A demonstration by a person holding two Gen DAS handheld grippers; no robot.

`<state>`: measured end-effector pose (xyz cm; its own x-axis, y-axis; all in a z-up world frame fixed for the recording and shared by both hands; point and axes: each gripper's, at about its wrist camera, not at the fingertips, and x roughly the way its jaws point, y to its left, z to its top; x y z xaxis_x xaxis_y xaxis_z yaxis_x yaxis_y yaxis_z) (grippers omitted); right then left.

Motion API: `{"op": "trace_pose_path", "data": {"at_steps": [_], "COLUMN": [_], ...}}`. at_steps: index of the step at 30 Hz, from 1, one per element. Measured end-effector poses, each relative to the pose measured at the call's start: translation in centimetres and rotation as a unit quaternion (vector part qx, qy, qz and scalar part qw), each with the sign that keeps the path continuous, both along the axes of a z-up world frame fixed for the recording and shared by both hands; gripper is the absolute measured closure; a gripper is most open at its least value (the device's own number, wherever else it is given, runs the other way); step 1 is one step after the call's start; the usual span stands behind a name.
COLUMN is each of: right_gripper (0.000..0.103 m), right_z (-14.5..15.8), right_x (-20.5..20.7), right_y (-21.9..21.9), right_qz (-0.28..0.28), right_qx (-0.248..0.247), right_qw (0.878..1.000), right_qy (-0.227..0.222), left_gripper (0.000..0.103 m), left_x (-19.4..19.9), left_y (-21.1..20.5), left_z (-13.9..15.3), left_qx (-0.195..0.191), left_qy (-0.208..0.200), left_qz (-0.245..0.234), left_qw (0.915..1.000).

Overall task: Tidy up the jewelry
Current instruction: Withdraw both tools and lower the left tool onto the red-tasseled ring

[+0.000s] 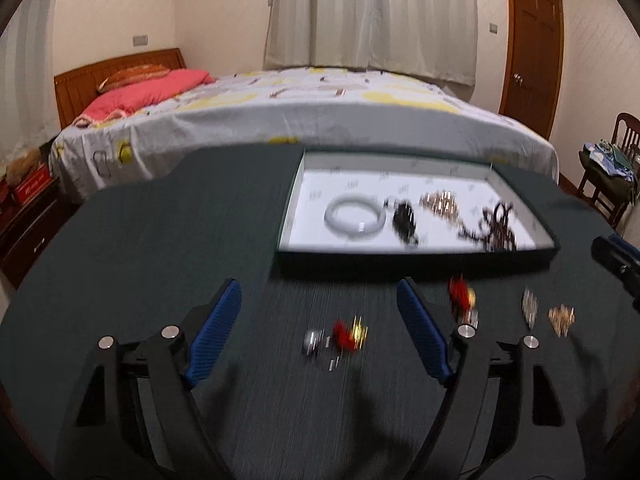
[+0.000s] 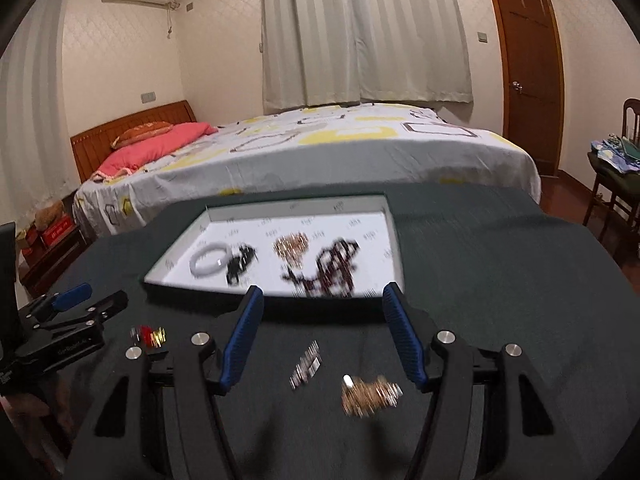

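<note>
Both tongs wide open, empty: left gripper (image 1: 320, 312) straddles red-gold earring (image 1: 350, 334), right gripper (image 2: 322, 316) over gold cluster (image 2: 370, 396); tray (image 1: 416, 258) beyond, toward table's far edge.

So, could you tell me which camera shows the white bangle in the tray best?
The left wrist view: the white bangle appears larger and its full ring is clear. The right wrist view shows it smaller, near the tray's left side.

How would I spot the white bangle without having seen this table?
Find the shallow white-lined tray on the dark tablecloth in front of the bed. The white bangle lies at its left end, beside a black piece. It is the only smooth, pale, closed ring; everything else there is dark or beaded.
</note>
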<state>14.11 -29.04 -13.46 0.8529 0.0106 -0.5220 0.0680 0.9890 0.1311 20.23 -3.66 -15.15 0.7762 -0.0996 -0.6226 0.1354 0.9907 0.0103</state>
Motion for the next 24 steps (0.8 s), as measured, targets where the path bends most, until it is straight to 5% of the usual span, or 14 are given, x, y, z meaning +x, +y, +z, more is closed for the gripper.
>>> {"op": "trace_pose_path", "data": {"at_steps": [4,21,24], "right_gripper": [0.042,0.042,0.042], "right_z": [-1.1,-2.5,-2.5], "right_x": [-1.2,-1.7,-1.8], "right_y": [-0.4,0.0,0.0], "right_qz": [-0.008,-0.001,-0.001], "right_qx": [0.005,0.002,0.003], "right_qw": [1.000,1.000,1.000], "right_qy": [0.012,0.027,0.028], "left_gripper": [0.036,0.049,0.059], "left_x": [-1.1,1.6,2.2], "left_y": [0.8,1.5,1.3], "left_z": [-1.8,-4.0,-4.3], "left_qx": [0.007,0.002,-0.002], "left_qy": [0.024,0.075,0.088], "left_qz": [0.007,0.015,0.006], "left_qw": [0.9997,0.9971,0.9961]}}
